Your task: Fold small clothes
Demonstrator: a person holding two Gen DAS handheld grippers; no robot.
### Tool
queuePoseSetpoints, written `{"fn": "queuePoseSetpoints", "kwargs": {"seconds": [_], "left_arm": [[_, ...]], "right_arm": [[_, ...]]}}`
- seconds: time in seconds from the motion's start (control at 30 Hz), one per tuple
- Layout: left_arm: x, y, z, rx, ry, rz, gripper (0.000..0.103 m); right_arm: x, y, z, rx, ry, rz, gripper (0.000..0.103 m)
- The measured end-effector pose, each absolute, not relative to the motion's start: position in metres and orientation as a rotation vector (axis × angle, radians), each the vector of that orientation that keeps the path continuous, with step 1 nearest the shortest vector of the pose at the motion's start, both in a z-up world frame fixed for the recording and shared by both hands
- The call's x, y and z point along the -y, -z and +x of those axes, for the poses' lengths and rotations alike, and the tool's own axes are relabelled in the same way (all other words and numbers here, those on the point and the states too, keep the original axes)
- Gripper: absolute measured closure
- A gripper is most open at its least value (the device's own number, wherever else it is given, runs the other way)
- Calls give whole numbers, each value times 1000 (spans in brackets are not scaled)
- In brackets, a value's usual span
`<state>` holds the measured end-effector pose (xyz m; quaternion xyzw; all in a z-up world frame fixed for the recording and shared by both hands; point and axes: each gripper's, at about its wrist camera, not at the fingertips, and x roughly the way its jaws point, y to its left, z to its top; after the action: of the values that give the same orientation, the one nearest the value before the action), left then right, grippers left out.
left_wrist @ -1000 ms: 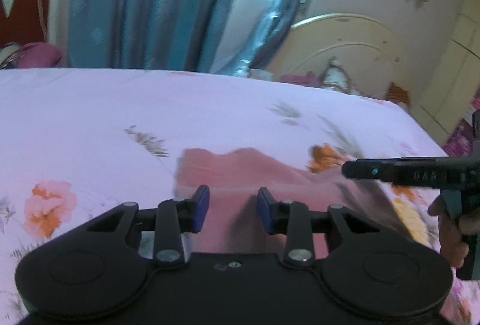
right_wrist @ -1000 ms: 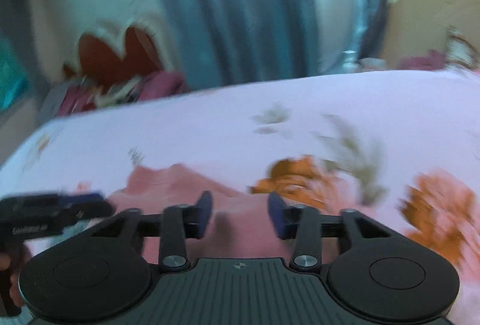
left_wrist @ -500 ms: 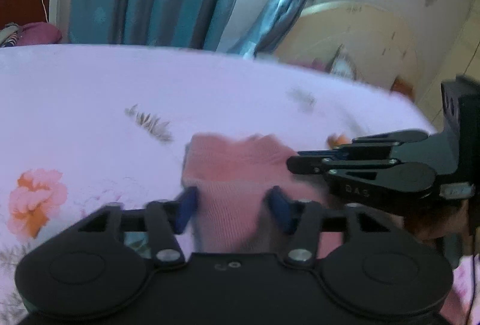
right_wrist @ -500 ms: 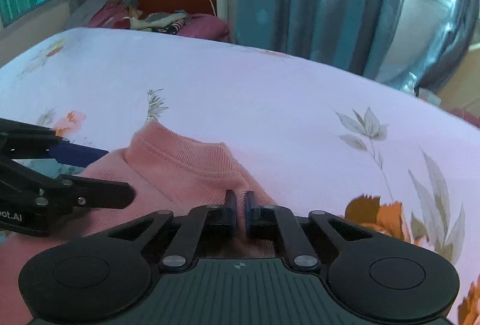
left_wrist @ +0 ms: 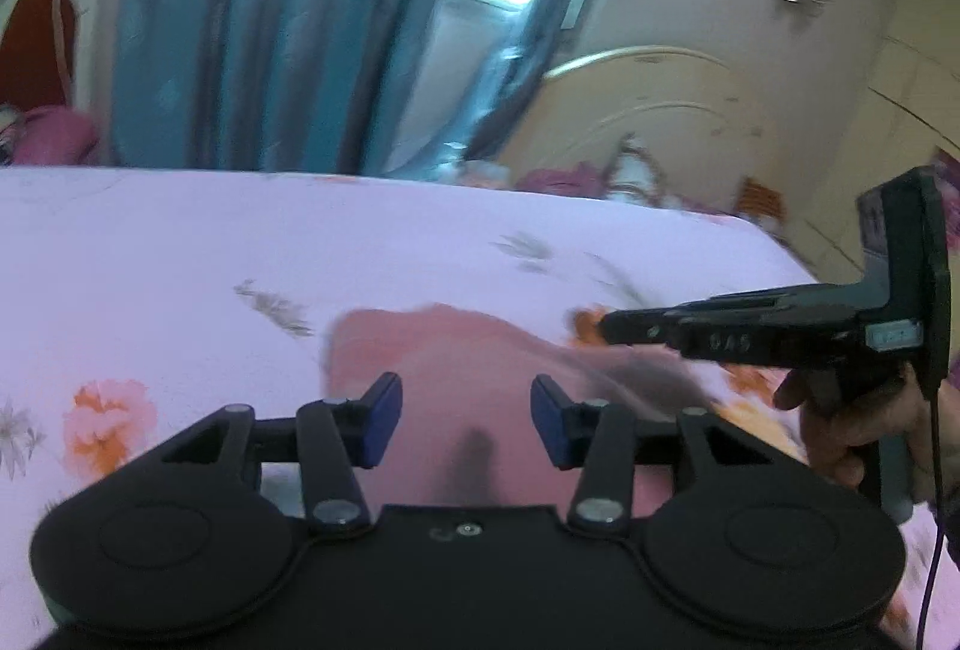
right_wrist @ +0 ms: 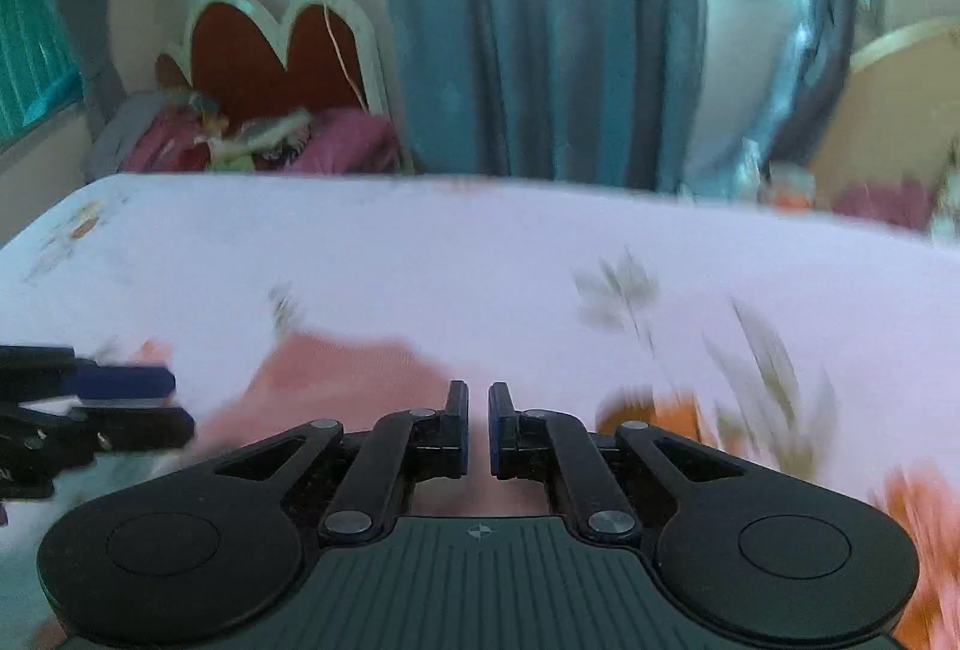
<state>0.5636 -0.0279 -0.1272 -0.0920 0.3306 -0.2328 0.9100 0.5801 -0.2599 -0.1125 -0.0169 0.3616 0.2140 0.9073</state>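
Note:
A small pink knit garment (left_wrist: 456, 356) lies flat on the floral bedsheet (left_wrist: 180, 254). It also shows in the right wrist view (right_wrist: 354, 380). My left gripper (left_wrist: 465, 419) is open above the garment's near part, with nothing between its blue pads. My right gripper (right_wrist: 478, 431) hovers over the garment's right side with its jaws nearly closed; a narrow gap shows and I see no cloth in it. The right gripper appears from the side in the left wrist view (left_wrist: 606, 327). The left gripper's fingers (right_wrist: 129, 383) show at the left of the right wrist view.
The bed's far edge meets blue curtains (left_wrist: 270, 20) and a window. A cream headboard (left_wrist: 648, 122) stands at the right, a red heart-shaped one (right_wrist: 270, 50) at the left with piled clothes (right_wrist: 252, 143). The sheet carries orange flower prints (right_wrist: 654, 416).
Both grippers have lifted and pulled back from the garment. The right gripper's jaws shut half a second ago and now show a narrow gap. The left stayed open.

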Motion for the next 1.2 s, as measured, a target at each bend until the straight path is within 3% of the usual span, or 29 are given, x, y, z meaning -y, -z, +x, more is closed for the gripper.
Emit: {"fn": "queuePoseSetpoints", "kwargs": {"seconds": [0.17,0.23,0.33,0.37,0.43,0.47,0.5,0.6,0.7,0.73,0.77,0.93,1.1,1.17,1.2], "left_arm": [[70,165,559,-747,500,-6,54],[73,160,562,-761,488,-17,56],[58,137,549,-734,509,-93,60],[51,131,538,-722,513,-117,60],[41,128,512,-717,499,-132,62],[36,129,499,-724,499,-141,68],[39,130,491,-732,495,-147,69],[35,139,468,-775,460,-142,69],[31,153,462,-829,421,-128,67],[32,159,464,-852,411,-119,67],[34,164,467,-879,405,-103,67],[47,163,458,-903,405,13,66],[39,161,448,-904,370,-45,66],[39,150,440,-882,361,-40,57],[41,145,437,-870,351,-35,50]], "right_arm": [[273,153,555,-837,-361,-122,100],[306,154,563,-875,-326,52,103],[322,132,539,-823,-281,64,103],[330,127,530,-825,-290,105,97],[334,117,496,-793,-292,96,37],[334,113,480,-770,-310,86,34],[332,110,470,-773,-327,92,35],[329,116,439,-844,-327,130,56],[328,138,431,-941,-349,205,57],[323,144,431,-962,-367,195,86],[319,149,432,-975,-360,164,100],[335,145,433,-955,-276,110,99],[334,141,427,-962,-239,95,99],[331,119,414,-878,-178,55,74],[328,108,406,-837,-158,32,37]]}}
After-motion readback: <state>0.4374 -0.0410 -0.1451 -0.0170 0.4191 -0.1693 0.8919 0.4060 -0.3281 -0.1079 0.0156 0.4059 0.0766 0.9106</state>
